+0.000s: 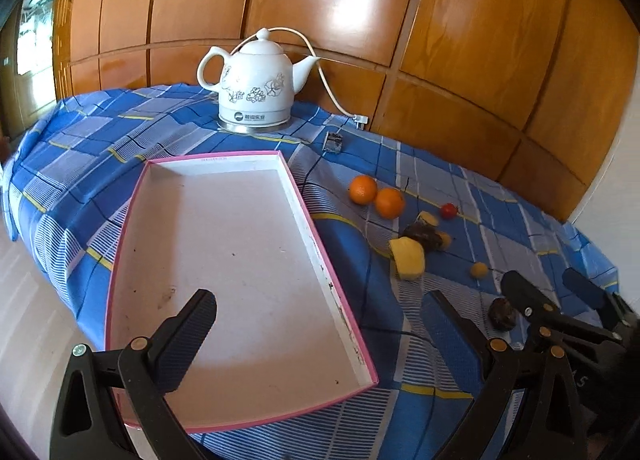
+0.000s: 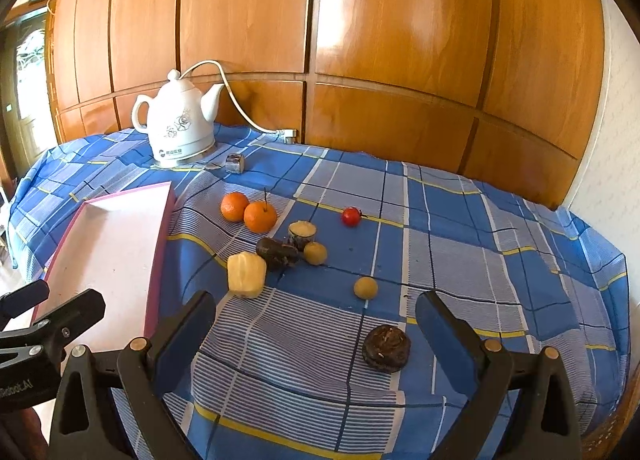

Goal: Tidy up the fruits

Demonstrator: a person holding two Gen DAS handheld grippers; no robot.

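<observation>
Worktop (image 2: pixel 460 211) w/ blue plaid cloth, wood panel wall (image 2: pixel 400 39) behind. Pink-rimmed tray (image 1: pixel 132 219) on left side, nothing in it; white kettle (image 1: pixel 252 79) at the back beyond it. Left tool (image 1: pixel 316 324) hovers over tray's near end, jaws wide apart, holding nothing. Right tool (image 2: pixel 316 324) also spread wide, nothing gripped, over cloth w/ dark round fruit (image 2: pixel 386 348) between its fingers, not touching. Rest of fruit loose on cloth right of tray: 2 oranges (image 2: pixel 248 211) touching, pale yellow chunk (image 2: pixel 246 275), dark oblong piece (image 2: pixel 277 252), cut stub (image 2: pixel 302 233), 2 small yellow fruits (image 2: pixel 365 287), red tomato (image 2: pixel 351 216) further off.
</observation>
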